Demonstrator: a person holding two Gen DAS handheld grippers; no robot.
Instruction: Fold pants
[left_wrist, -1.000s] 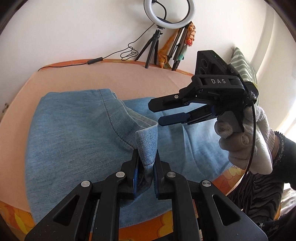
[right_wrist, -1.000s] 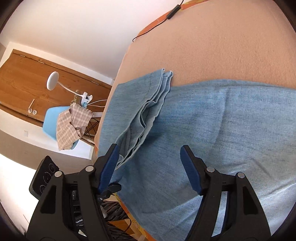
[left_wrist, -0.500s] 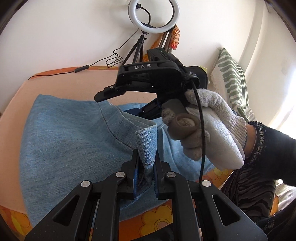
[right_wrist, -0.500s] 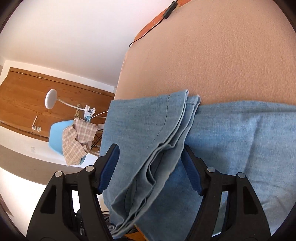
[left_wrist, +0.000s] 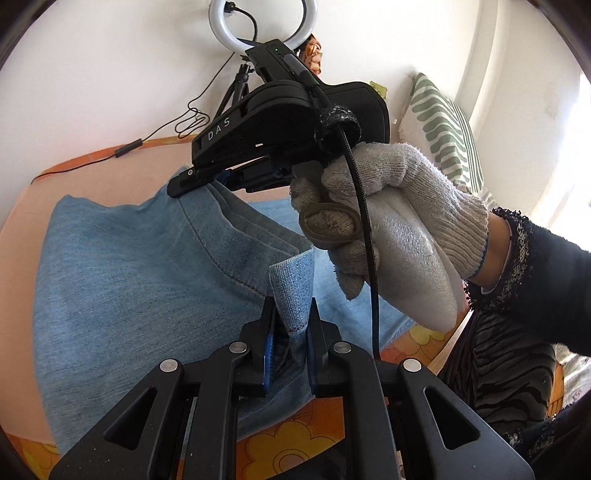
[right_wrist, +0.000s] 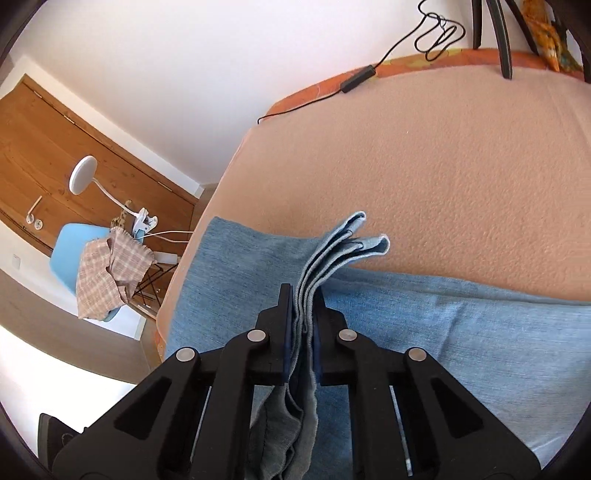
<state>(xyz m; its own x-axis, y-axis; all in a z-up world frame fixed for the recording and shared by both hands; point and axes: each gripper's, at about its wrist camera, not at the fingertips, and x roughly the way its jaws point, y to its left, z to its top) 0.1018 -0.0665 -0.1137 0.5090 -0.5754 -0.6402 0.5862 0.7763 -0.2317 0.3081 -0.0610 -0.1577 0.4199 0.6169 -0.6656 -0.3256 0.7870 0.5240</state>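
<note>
Now the pants (left_wrist: 129, 273) lie spread on the peach-covered bed (right_wrist: 424, 155), one pair, light blue denim. Left hand-held gripper (left_wrist: 290, 321) is clamped on a folded corner of them near the bed's front edge. Right hand-held gripper (right_wrist: 303, 314) is clamped on a stack of hem layers, whose ends fan out past its tips. From the left view, the gloved hand (left_wrist: 388, 221) and the right tool's black body block much of the far fabric. Around: one ring light (left_wrist: 262, 22) on a tripod by the wall, one striped pillow (left_wrist: 443, 129), one blue chair (right_wrist: 81, 243) draped with a checked cloth (right_wrist: 110, 269), one white lamp (right_wrist: 83, 179), a wooden door (right_wrist: 44, 147).
</note>
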